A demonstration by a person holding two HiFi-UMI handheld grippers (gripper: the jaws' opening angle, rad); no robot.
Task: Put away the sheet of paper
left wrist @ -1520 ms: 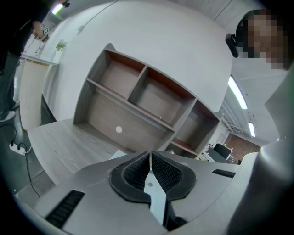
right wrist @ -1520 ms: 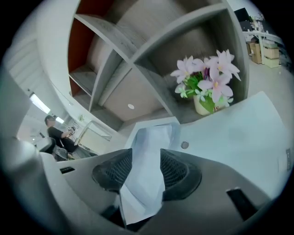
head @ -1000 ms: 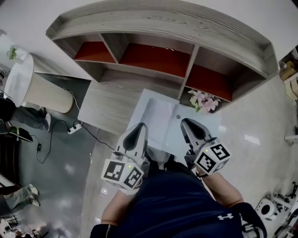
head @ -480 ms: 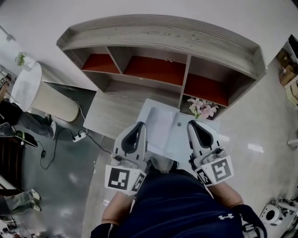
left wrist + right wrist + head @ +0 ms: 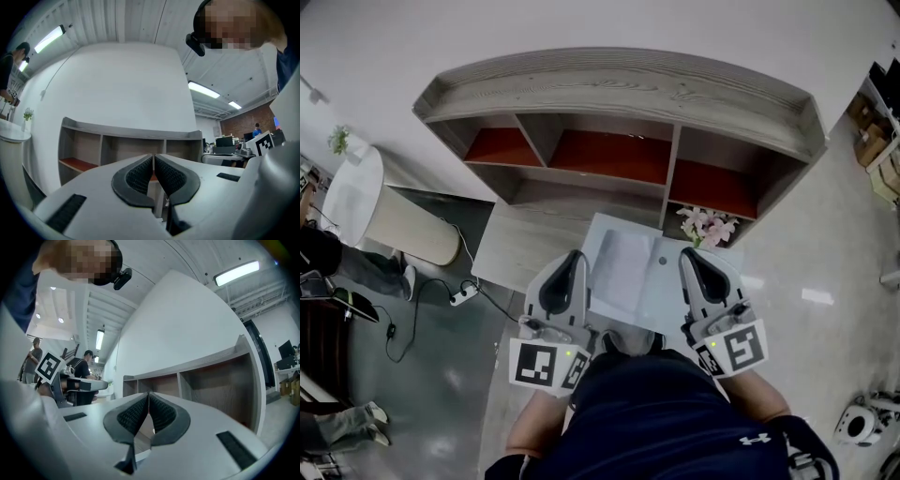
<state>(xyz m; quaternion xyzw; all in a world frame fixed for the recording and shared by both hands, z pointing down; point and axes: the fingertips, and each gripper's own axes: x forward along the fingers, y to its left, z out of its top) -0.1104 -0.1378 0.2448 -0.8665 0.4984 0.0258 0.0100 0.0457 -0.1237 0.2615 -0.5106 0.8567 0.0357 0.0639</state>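
A pale sheet of paper (image 5: 637, 277) hangs in front of me, spread between my two grippers, with a soft crease down its middle. My left gripper (image 5: 574, 258) is shut on the sheet's left edge. The right gripper (image 5: 689, 255) is shut on the sheet further right, and a strip of paper runs on past it. In the left gripper view the ribbed pads (image 5: 140, 176) of the left gripper (image 5: 153, 168) meet, and a white edge shows low between them. The right gripper (image 5: 148, 408) has its pads pressed together the same way. Both point at a wooden shelf unit (image 5: 619, 89).
The shelf unit has open compartments with red floors (image 5: 614, 155); pink flowers (image 5: 708, 225) stand in the lower right one. A low wooden top (image 5: 534, 244) juts out below it. A white round table (image 5: 352, 178) and a power strip (image 5: 461, 295) are at the left.
The right jaws have closed. Both grippers have levelled out side by side with the sheet between them, and the shelf unit now sits lower and nearer the middle of the view.
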